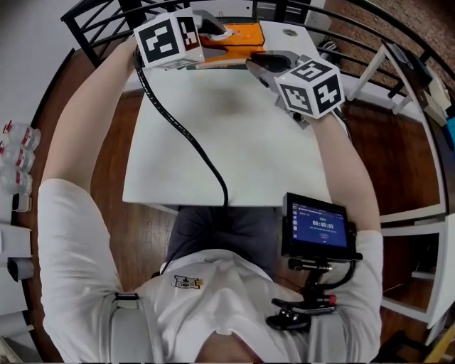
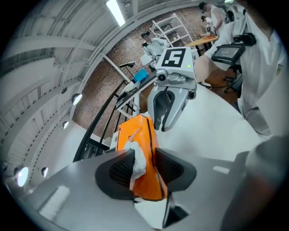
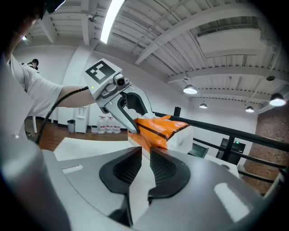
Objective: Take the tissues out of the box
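An orange tissue pack [image 1: 238,35] lies at the far edge of the white table [image 1: 234,142]. My left gripper [image 1: 213,30] is over its top. In the left gripper view the jaws [image 2: 144,164] are closed in on a white tissue [image 2: 137,160] that sticks up out of the pack [image 2: 140,131]; the tissue lies against the left pad. My right gripper [image 1: 261,62] hovers just right of the pack and points at it. Its jaws [image 3: 145,164] stand a narrow slit apart with nothing between them, and the pack [image 3: 158,126] is beyond its tips.
A black cable [image 1: 185,135] runs from the left gripper across the table toward the person. A small monitor [image 1: 318,227] is mounted at the person's chest. A dark railing [image 1: 106,21] runs behind the table. White shelving [image 1: 419,213] stands at the right and water bottles [image 1: 14,156] at the left.
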Tool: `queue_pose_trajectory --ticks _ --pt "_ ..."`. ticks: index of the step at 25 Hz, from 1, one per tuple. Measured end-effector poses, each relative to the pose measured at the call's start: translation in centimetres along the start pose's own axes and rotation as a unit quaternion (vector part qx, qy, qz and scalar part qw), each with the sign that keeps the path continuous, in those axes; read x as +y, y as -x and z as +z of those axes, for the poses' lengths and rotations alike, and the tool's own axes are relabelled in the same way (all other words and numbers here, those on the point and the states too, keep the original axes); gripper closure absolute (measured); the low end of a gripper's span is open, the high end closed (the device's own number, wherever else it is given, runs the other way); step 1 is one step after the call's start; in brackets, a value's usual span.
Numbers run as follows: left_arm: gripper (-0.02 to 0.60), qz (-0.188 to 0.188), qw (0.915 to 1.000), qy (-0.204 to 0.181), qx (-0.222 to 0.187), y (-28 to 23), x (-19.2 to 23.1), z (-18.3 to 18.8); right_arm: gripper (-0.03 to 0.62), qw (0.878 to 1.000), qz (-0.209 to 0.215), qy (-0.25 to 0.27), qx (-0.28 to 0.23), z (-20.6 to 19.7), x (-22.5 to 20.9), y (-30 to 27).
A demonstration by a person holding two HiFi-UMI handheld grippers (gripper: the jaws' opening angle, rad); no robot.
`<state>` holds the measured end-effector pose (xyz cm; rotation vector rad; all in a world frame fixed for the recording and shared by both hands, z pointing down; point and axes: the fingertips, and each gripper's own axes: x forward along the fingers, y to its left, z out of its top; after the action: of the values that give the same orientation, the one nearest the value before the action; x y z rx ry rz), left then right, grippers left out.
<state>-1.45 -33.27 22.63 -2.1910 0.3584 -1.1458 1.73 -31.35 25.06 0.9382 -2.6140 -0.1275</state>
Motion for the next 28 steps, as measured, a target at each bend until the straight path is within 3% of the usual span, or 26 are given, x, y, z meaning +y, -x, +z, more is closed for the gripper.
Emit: queue_pose_trajectory --ticks 9,18,22,24,26,28 --pt "0.437 -0.043 0.9988 0.010 -0.019 2.2 -12.9 2.4 0.542 0.997 0.051 -0.039 0.052 -5.4 11.4 5.0" --pt "0.436 -0.088 0.9961 0.001 0.003 -0.5 -18.0 0.3 0.542 0.989 0.077 -0.072 0.107 -10.1 14.5 3.8" --pt "0.430 -0.082 0.9966 0.004 -0.007 -0.8 -17.9 0.0 0.542 0.988 0.076 -0.080 0.105 -10.5 14.4 3.4" --pt "0.383 -0.069 0.9975 0.005 -0.016 -0.6 -17.6 0.1 0.541 0.989 0.075 -0.081 0.103 -10.5 14.4 3.6" --pt "0.346 -0.031 0.9985 0.007 -0.043 0.5 -16.4 0.6 0.540 0.989 0.073 -0.086 0.093 -10.2 14.2 4.1" --pt "0.319 0.023 0.9947 0.029 -0.096 2.9 -14.4 1.5 0.540 0.990 0.067 -0.097 0.071 -9.9 13.5 4.8"
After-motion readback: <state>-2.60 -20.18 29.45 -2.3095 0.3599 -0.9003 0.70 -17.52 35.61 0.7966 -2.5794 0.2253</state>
